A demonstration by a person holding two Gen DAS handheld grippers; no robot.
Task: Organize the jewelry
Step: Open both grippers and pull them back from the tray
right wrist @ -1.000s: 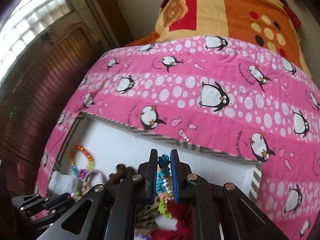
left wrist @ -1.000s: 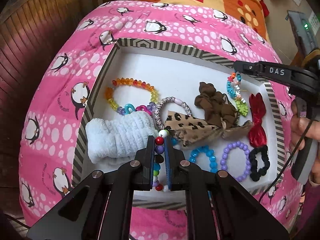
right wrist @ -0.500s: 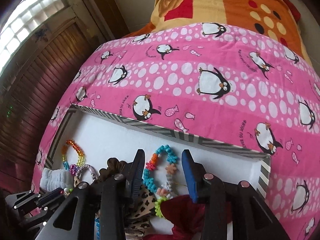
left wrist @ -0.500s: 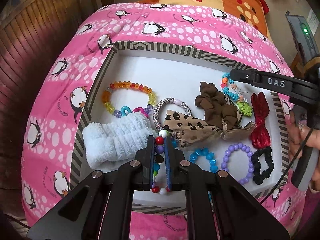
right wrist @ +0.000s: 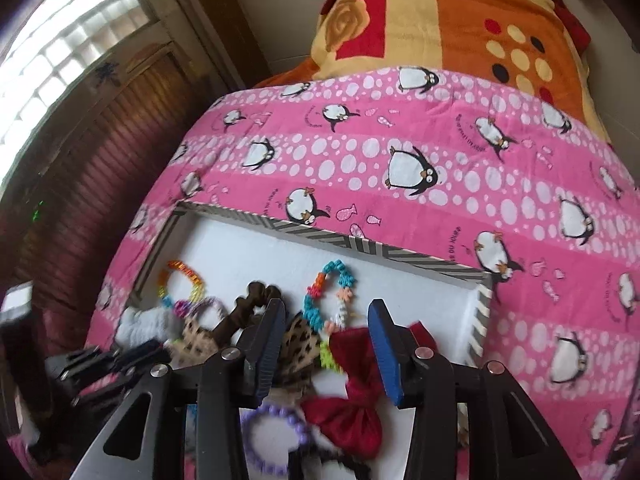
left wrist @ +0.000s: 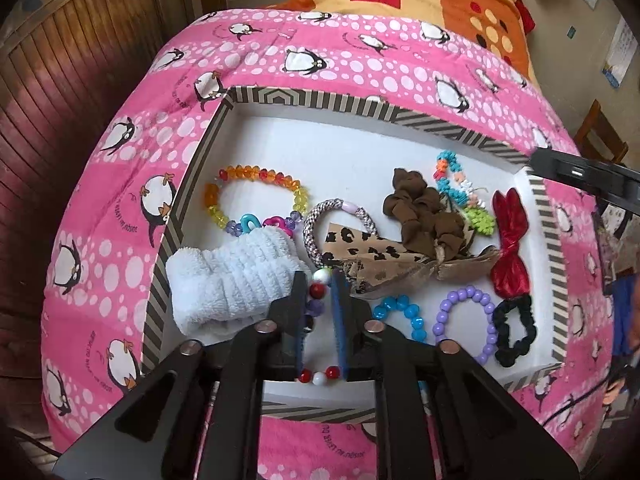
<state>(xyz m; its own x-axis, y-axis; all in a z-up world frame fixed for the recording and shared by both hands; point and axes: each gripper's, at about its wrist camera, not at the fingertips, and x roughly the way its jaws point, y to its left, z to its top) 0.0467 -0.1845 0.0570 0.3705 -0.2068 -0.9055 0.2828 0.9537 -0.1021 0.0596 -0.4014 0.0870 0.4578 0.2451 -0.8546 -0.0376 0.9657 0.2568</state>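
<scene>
The left gripper [left wrist: 318, 300] is letting go right now: its jaws are opening around the red, white and purple bead bracelet [left wrist: 316, 376], which is sitting between them on the white floor of the box [left wrist: 280, 148], and the pads look like they're no longer pinching it. Good way to finish this is spreading a bit wider before lifting, so no bead is catching on a pad and getting dragged out again, then going straight up, not sideways, since the white fluffy scrunchie [left wrist: 236, 276] is just beside the left jaw.

The right gripper [right wrist: 326, 344] is opening too, jaws standing wide with nothing gripped. The teal and orange bracelet [right wrist: 328, 296] is lying flat in the box just past the tips, touching nothing of the jaws as far as I'm seeing. The red bow [right wrist: 352, 392] is under them, so I'd be keeping clear of it.

Everything's in the striped box on the pink penguin blanket [left wrist: 360, 56] on the bed. Rest looks a bit piled in the middle, spacing could be better
</scene>
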